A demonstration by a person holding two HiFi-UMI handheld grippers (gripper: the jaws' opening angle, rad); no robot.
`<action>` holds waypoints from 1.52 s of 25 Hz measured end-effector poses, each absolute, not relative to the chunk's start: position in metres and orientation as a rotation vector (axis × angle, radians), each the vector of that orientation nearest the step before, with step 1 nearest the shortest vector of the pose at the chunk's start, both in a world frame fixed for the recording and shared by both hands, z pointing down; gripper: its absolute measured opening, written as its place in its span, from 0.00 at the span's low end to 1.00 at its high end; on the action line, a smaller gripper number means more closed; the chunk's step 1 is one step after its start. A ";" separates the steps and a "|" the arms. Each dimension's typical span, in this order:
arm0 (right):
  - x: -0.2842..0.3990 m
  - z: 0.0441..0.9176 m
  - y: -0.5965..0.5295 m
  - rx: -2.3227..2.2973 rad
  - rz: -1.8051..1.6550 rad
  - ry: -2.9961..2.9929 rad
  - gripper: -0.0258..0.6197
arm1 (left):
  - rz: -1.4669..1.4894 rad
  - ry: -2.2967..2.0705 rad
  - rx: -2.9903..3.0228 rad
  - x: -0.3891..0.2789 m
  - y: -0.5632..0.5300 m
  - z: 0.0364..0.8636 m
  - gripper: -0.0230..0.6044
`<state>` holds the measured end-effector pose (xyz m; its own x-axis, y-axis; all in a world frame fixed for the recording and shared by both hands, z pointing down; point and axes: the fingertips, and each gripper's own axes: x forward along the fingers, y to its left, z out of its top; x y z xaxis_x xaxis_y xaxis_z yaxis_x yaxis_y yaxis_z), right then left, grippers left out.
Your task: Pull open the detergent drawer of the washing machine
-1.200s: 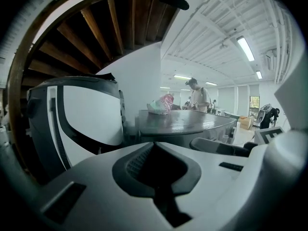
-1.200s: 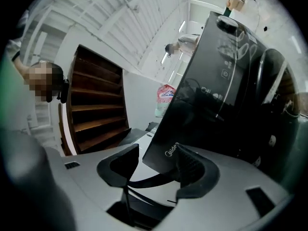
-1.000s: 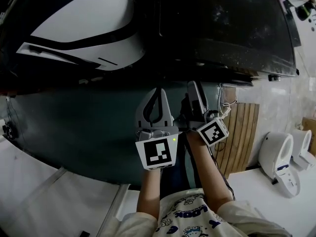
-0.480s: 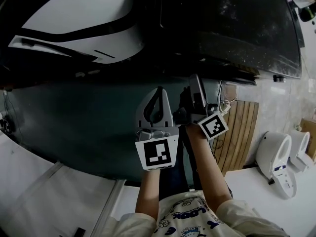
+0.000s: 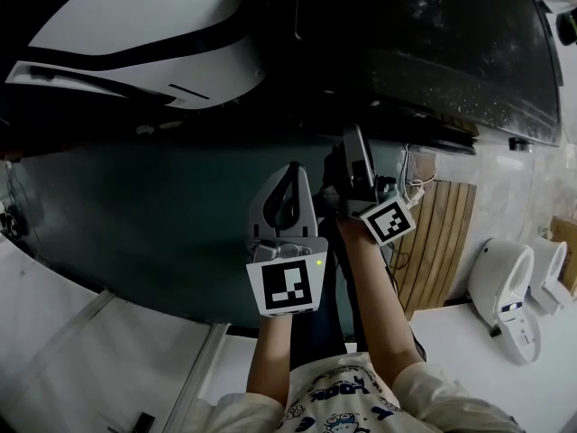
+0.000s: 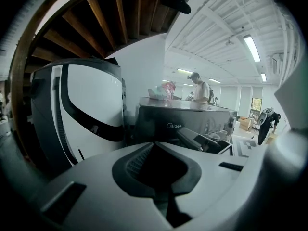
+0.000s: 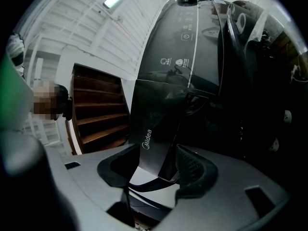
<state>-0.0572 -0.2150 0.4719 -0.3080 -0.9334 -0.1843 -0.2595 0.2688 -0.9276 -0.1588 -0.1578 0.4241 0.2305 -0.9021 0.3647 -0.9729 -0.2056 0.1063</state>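
Observation:
The dark Midea washing machine [image 5: 424, 43] fills the top of the head view, and its front face [image 5: 162, 233] drops toward me. In the left gripper view the machine [image 6: 183, 121] stands ahead, with a dark part [image 6: 204, 141] jutting from its front. I cannot tell whether that part is the drawer. My left gripper [image 5: 289, 171] hangs before the front face, shut and empty, and shows as the left gripper [image 6: 155, 150] in its own view. My right gripper [image 5: 356, 152] is close under the machine's top edge. The right gripper [image 7: 159, 165] stands open, with the Midea panel [image 7: 146, 138] showing in the gap.
A white and black appliance [image 5: 135, 34] stands left of the machine. A slatted wooden panel [image 5: 442, 233], a cable [image 5: 413, 188] and white fixtures [image 5: 500, 278] are at the right. A person [image 6: 199, 88] stands behind the machine. Wooden stairs [image 7: 96, 114] rise nearby.
Both grippers have sunk a little in front of the machine, and the right one has rolled slightly. Neither pair of jaws has visibly changed.

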 end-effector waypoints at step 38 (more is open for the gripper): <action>-0.044 0.474 -0.234 -1.008 -0.932 1.694 0.35 | 0.312 -1.775 2.118 -0.181 -0.143 0.443 0.06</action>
<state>-0.0437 -0.2344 0.4743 -0.2365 -0.9153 -0.3260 -0.2145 0.3764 -0.9013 -0.1808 -0.1430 0.4427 0.1872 -0.9013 0.3907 -0.9805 -0.1472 0.1302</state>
